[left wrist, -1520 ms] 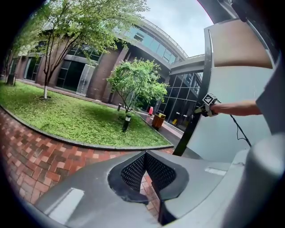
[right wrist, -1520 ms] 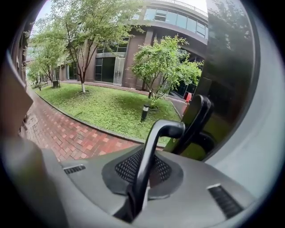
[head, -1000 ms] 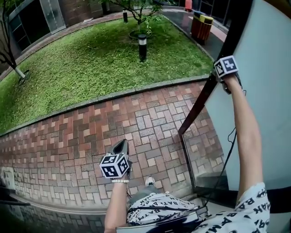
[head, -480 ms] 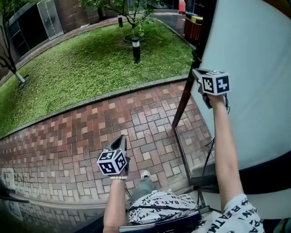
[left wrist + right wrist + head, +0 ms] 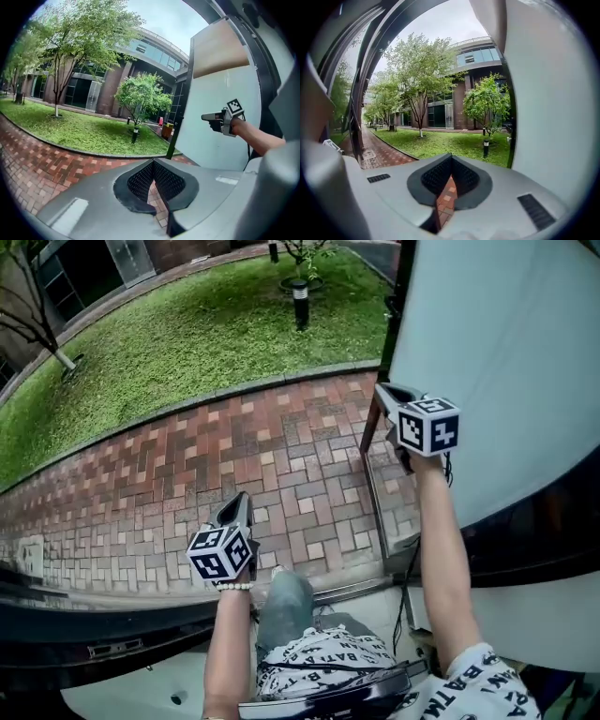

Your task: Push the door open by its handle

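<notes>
Since a second ago, the right gripper [image 5: 384,391] has come down and away from the dark edge of the door [image 5: 497,343], and its jaws have closed. Now they are pressed together with nothing between them. It sits just beside the door's pale face, but I cannot tell if it touches. The left gripper [image 5: 241,503] hangs low over the brick path [image 5: 281,456], and its jaws are also pressed together and hold nothing.

The door is on the person's right. It stands open over the bricks, with the grass [image 5: 187,343] beyond. I cannot find the handle in any view, so it may be hidden or too small to see.

What could go wrong:
- The door could swing back, because nothing is holding it. It might bump the arm or the knee [image 5: 286,601] in the doorway.
- The closed right gripper could slide on the smooth face, because it has nothing to hook onto.
- The thin black cable [image 5: 404,601] under the right arm could catch on the door's bottom corner.

Counting:
- one door
- two grippers
- two marker cubes, one on each gripper
- one short lamp post [image 5: 300,304] on the grass
- one cable
</notes>
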Demonstrator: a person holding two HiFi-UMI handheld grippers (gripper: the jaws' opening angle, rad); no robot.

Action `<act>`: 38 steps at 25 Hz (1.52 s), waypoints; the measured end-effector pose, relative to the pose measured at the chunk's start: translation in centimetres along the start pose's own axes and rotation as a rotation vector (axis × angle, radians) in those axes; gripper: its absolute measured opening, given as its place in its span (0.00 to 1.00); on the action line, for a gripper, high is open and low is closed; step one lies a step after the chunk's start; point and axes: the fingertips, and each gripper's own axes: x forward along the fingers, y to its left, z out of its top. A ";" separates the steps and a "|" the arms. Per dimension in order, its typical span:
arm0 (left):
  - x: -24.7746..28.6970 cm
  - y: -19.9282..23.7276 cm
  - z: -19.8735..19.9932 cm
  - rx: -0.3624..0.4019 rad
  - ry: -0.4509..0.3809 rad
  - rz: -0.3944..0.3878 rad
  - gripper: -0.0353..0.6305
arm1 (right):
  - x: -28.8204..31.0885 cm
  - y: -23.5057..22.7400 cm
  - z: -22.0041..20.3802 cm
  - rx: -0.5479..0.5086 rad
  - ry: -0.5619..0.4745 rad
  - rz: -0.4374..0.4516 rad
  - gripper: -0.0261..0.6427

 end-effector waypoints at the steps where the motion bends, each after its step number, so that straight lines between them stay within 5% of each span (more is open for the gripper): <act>1: -0.7 0.0 -0.1 -0.001 -0.003 0.008 0.03 | -0.7 0.6 -1.0 0.009 0.003 0.002 0.05; 8: -4.2 -0.5 -0.8 -0.009 -0.016 -0.001 0.03 | -5.7 5.9 -7.1 0.046 0.030 0.032 0.05; 14: -8.3 -0.5 -3.8 0.021 -0.001 -0.020 0.03 | -9.8 11.4 -10.0 -0.030 0.075 0.035 0.05; 27: -22.6 -1.4 -10.9 -0.011 -0.012 -0.100 0.03 | -20.8 29.2 -19.1 -0.020 0.188 0.066 0.05; 38: -29.3 -4.3 -13.1 0.021 -0.029 -0.113 0.03 | -27.1 33.9 -21.7 -0.019 0.214 0.072 0.05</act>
